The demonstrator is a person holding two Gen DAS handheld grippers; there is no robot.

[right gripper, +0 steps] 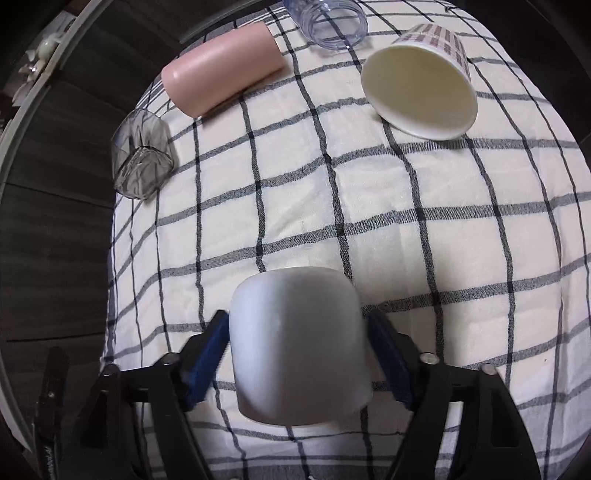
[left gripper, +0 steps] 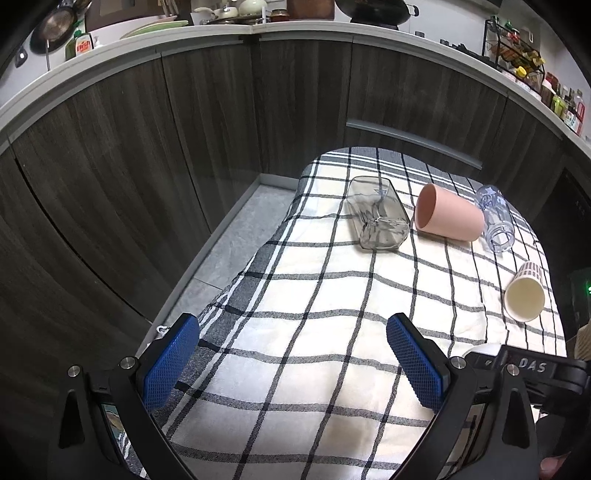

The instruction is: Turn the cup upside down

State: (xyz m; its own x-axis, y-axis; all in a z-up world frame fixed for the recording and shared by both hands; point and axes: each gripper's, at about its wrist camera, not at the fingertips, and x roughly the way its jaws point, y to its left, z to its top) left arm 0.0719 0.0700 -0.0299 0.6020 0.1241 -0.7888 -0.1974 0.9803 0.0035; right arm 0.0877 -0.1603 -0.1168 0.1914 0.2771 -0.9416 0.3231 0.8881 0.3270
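In the right wrist view a white cup stands between the blue pads of my right gripper. Its closed base points away from the camera, toward the cloth. The pads sit against both sides of the cup; it looks slightly blurred. A sliver of this white cup shows at the right edge of the left wrist view, beside the right gripper's body. My left gripper is open and empty, low over the checked cloth near its left edge.
Lying on their sides on the cloth: a pink cup, a grey glass, a clear plastic cup and a paper cup. Dark cabinets and floor lie left of the table.
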